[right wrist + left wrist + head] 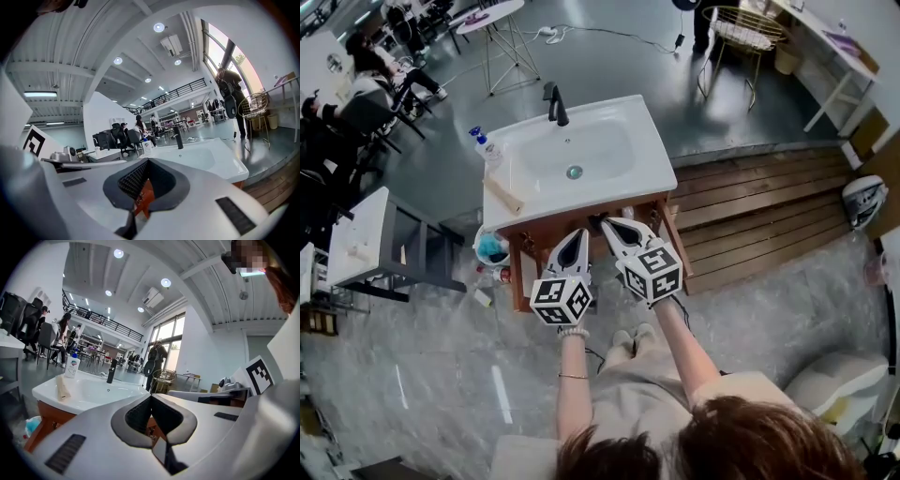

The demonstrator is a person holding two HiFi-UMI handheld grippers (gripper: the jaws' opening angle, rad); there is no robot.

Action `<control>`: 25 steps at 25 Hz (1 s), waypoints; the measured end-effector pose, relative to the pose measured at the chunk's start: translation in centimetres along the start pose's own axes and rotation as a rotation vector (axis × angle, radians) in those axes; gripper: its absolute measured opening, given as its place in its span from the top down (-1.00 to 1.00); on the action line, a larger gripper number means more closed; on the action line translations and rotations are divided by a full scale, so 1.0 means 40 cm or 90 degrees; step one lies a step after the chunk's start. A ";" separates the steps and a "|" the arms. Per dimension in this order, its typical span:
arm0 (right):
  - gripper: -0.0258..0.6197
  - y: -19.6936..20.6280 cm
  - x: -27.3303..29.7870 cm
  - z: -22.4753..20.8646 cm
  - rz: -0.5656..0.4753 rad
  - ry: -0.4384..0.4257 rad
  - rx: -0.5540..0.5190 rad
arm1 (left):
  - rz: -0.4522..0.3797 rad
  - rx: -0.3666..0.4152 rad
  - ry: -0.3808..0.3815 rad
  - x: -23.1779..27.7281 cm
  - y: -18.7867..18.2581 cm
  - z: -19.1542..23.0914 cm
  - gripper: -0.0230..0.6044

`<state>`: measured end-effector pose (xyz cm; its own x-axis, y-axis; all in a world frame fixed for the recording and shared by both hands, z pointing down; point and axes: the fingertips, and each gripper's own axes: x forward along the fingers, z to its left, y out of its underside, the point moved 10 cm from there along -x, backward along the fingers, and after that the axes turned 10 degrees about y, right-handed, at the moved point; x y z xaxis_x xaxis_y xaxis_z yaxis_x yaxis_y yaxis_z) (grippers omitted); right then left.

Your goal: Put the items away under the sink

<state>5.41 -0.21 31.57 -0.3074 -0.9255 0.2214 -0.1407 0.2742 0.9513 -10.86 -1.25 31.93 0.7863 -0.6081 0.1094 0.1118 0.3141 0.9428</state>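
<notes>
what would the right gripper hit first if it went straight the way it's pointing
The right gripper would most likely meet the wooden cabinet front just below the basin; nothing shows between, though depth is unclear.

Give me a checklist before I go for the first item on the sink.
1. Left gripper empty: ok, jaws shut on nothing.
2. Right gripper empty: ok, jaws shut on nothing.
3. Bottle upright on the left rim of the sink: ok.
4. Bar lying free on that rim, nearer than the bottle: ok.
5. Cabinet open: cannot tell; the head view looks steeply down on it and both grippers are in front.
6. Jaws open for a grasp: not ok; both are shut.
</notes>
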 end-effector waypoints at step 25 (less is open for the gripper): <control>0.87 -0.077 0.049 0.061 -0.036 -0.177 -0.001 | -0.076 0.017 -0.163 -0.203 -0.021 -0.012 0.93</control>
<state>2.92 -2.25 28.54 -0.5449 -0.8324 0.1006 -0.1643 0.2237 0.9607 -17.05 3.75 30.09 0.5890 -0.8051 0.0705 0.1748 0.2120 0.9615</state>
